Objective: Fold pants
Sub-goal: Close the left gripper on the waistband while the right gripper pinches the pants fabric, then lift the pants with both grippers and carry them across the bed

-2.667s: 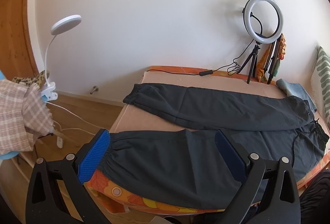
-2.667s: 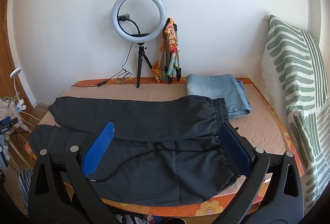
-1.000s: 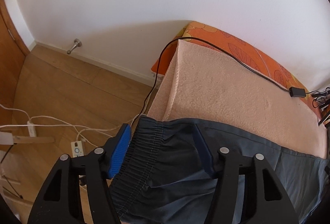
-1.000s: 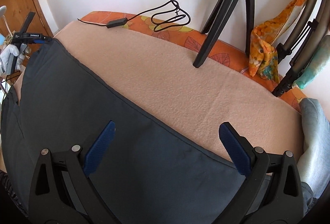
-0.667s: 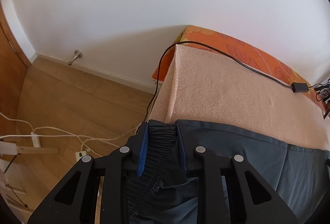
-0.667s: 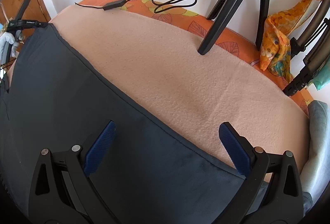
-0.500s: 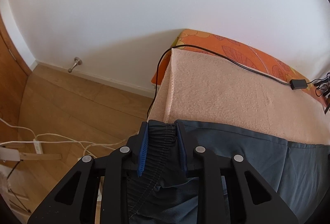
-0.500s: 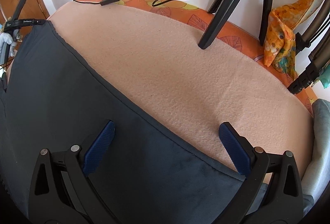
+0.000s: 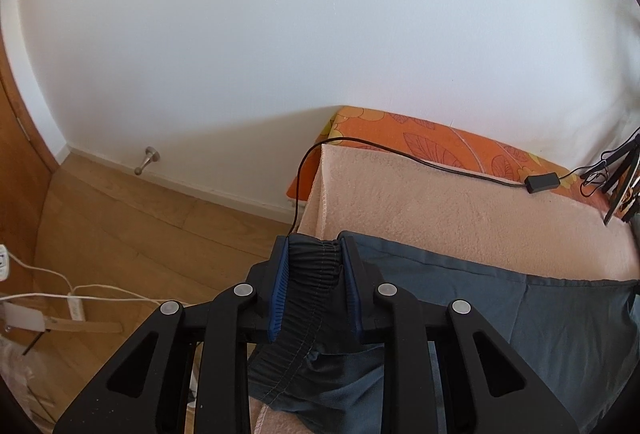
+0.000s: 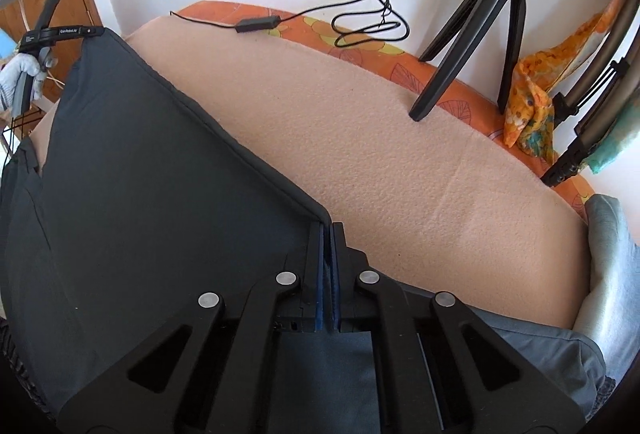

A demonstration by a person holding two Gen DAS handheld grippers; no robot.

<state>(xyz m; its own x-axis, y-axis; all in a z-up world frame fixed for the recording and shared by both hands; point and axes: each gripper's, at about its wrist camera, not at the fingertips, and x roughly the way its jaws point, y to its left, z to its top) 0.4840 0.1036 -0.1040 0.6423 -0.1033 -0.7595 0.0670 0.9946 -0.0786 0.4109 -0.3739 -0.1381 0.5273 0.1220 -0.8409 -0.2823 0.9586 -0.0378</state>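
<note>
Gripping the elastic cuff [image 9: 316, 274] of the dark pants [image 9: 540, 314], the left gripper [image 9: 314, 254] has its jaws nearly closed; right wrist view: the right gripper [image 10: 327, 230], its jaws just snapped shut, pinches the far leg's edge on the blanket-covered bed [image 10: 360, 138]. Folding has barely begun.

My left gripper [image 9: 314, 284]: black triangular-cutout frames; ribbed blue pads; four silver screws; my right gripper [image 10: 328, 266] identical build; in right view, glove [image 10: 20, 74] pale grey-white; white lettering on black bar beside it.
</note>
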